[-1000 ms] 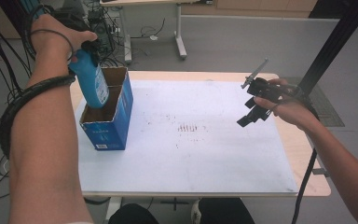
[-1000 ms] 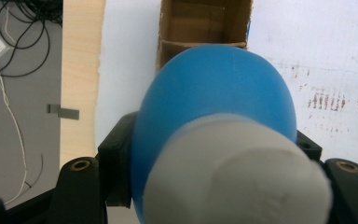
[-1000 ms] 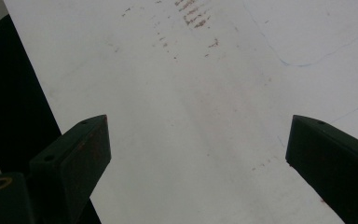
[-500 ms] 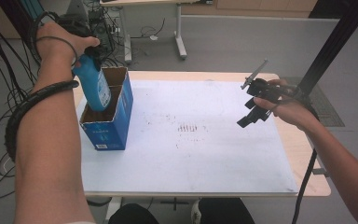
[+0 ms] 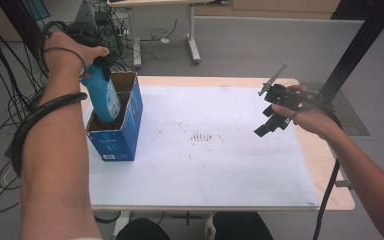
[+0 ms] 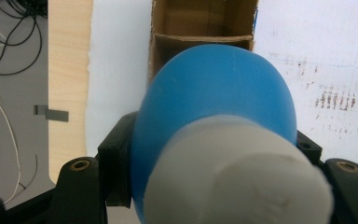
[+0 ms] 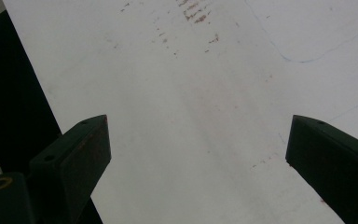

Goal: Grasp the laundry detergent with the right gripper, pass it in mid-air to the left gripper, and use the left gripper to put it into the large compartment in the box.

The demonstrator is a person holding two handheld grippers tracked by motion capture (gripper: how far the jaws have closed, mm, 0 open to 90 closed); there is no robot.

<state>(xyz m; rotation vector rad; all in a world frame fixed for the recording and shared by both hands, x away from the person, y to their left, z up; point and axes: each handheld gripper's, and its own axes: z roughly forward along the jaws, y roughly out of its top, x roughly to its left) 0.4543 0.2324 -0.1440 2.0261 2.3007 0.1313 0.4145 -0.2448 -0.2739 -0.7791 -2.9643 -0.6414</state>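
Observation:
A blue bottle [image 5: 105, 96] with a white cap [image 6: 242, 173] hangs tilted, its base dipping into the open top of a blue cardboard box [image 5: 116, 136]. My left gripper [image 5: 100, 62] is shut on the bottle's upper part, with a black pad on each side of it [image 6: 214, 156]. Below the bottle, the box's brown inside [image 6: 200, 28] has a divider across it. At the table's right, my right gripper [image 5: 266, 122] hovers above the white sheet. It is open, with nothing between its two fingertips [image 7: 198, 140].
The white sheet [image 5: 210, 165] covers the wooden table and carries some rusty smudges [image 5: 202, 137] at its middle. A black slanted pole [image 5: 352, 45] rises at the right. Cables [image 5: 0, 115] lie on the floor to the left, and a desk leg [image 5: 192, 35] stands beyond the table.
My left hand has sunk a little, bringing the bottle's base lower into the box. The right gripper has stayed where it was.

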